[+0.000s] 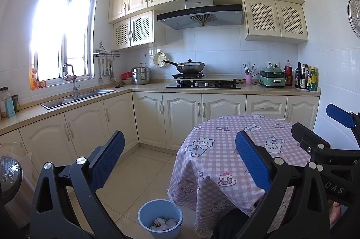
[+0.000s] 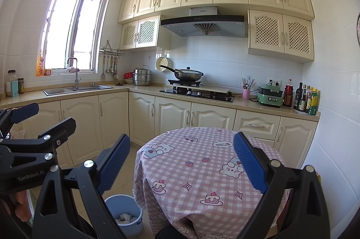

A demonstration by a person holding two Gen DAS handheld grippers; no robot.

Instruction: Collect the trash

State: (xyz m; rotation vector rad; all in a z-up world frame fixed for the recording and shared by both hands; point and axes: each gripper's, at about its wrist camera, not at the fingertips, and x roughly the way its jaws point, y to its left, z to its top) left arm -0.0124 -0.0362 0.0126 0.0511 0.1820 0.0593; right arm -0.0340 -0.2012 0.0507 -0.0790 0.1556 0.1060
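A blue trash bin (image 1: 160,216) stands on the floor to the left of the round table (image 1: 238,149). Crumpled paper trash (image 1: 163,222) lies inside it. The bin also shows in the right wrist view (image 2: 126,214), with the table (image 2: 198,162) to its right. My left gripper (image 1: 180,149) is open and empty, held above the floor and the table's left edge. My right gripper (image 2: 182,151) is open and empty, held over the table. Each gripper shows at the edge of the other's view: the right one (image 1: 319,124) and the left one (image 2: 45,117).
The table wears a pink checked cloth with bear prints. Cream kitchen cabinets run along the back and left walls, with a sink (image 1: 78,97), a stove with a wok (image 1: 191,67) and bottles (image 1: 306,78) on the counter. A grey appliance (image 1: 11,180) stands at the far left.
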